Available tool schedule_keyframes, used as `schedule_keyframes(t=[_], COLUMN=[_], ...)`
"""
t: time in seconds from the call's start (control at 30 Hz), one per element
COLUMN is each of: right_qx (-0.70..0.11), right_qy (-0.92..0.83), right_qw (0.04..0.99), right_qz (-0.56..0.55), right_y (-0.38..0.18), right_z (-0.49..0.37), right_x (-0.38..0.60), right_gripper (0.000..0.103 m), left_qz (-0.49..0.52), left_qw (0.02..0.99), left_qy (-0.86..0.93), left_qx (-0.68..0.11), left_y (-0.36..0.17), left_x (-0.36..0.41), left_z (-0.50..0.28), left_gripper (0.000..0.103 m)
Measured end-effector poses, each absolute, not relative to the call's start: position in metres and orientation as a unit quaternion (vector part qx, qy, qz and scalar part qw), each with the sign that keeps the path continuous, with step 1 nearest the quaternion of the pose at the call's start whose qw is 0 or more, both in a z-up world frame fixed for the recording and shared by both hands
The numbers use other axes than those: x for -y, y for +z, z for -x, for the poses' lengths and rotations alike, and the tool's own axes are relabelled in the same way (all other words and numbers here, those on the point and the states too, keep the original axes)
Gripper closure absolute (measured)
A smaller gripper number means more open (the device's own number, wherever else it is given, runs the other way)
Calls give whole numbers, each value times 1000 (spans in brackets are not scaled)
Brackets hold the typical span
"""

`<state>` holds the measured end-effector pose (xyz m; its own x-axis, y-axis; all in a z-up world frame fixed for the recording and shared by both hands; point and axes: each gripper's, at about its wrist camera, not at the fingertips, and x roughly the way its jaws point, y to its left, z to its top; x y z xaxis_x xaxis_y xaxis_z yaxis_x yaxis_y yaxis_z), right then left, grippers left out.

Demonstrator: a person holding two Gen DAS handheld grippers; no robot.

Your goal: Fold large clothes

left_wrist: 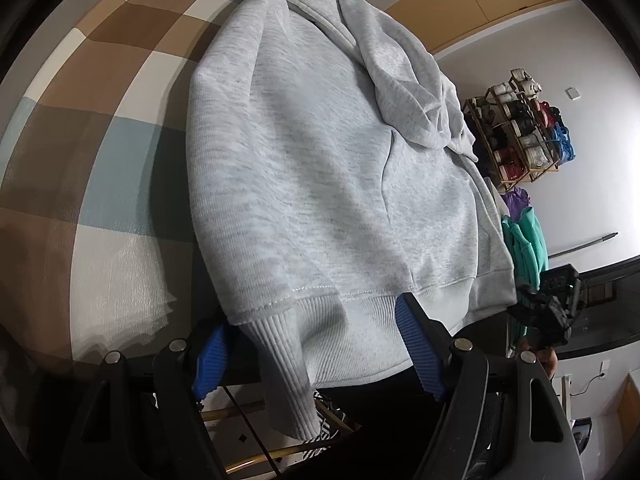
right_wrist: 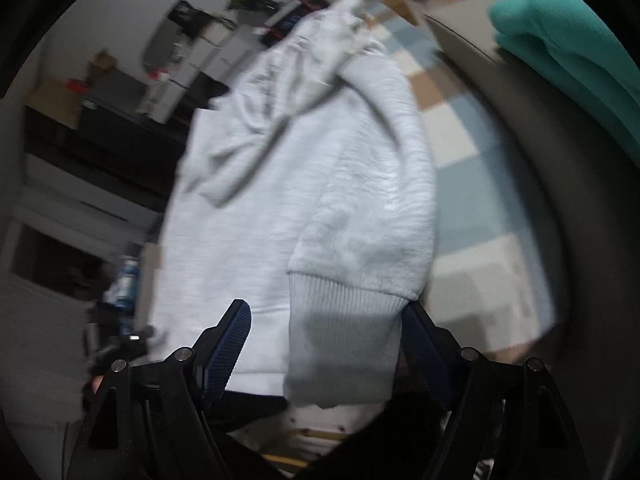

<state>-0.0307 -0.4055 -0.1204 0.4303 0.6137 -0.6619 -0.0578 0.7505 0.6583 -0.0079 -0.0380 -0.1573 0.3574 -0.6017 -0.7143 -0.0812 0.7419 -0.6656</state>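
One grey hoodie (left_wrist: 320, 168) lies flat on the table (left_wrist: 112, 136), which carries a checked cloth in brown, cream and pale blue. Hood (left_wrist: 404, 80) bunched at the far end; ribbed hem (left_wrist: 372, 312) at the near edge, overhanging it. Two sleeves counted: both are folded in over the body, and each cuff droops off the near edge.

Left tongs (left_wrist: 320, 344): spread, blue pads either side of one cuff (left_wrist: 288, 376) and a stretch of hem. Pads do not press the cloth.

Right tongs (right_wrist: 326, 344): spread, straddling the other cuff (right_wrist: 344, 340). The right pad sits close against the cuff edge; cannot tell if it touches, as the view is blurred.

Containers: one wooden rack (left_wrist: 520, 132) against the far wall, its compartments filled with shoes; count unclear. One teal garment (left_wrist: 524, 244) just beyond the hoodie's side, one purple item (left_wrist: 516, 200) behind it.
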Motion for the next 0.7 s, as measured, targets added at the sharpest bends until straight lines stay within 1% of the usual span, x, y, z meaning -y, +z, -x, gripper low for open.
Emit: schedule_keyframes(t=[0.1, 0.23, 0.53, 0.63, 0.7], right_qx=[-441, -436, -507, -512, -487], right_qy=[268, 272, 216, 210, 239], right_qw=[781, 760, 767, 778, 786], right_qz=[-352, -398, -329, -297, -297], right_y=[-122, -144, -164, -154, -132], right_z=[36, 29, 5, 1, 5], right_x=[410, 409, 381, 367, 361], right_gripper=[23, 23, 23, 23, 23], left_qz=[323, 328, 330, 328, 328], left_qw=[757, 755, 754, 755, 756], left_qy=[-172, -173, -173, -173, -174], left_qx=[-541, -541, -541, -540, -540], left_y=[-158, -158, -159, -159, -159], left_x=[37, 36, 35, 35, 35], left_z=[8, 8, 8, 8, 8], left_gripper=[31, 31, 31, 31, 31])
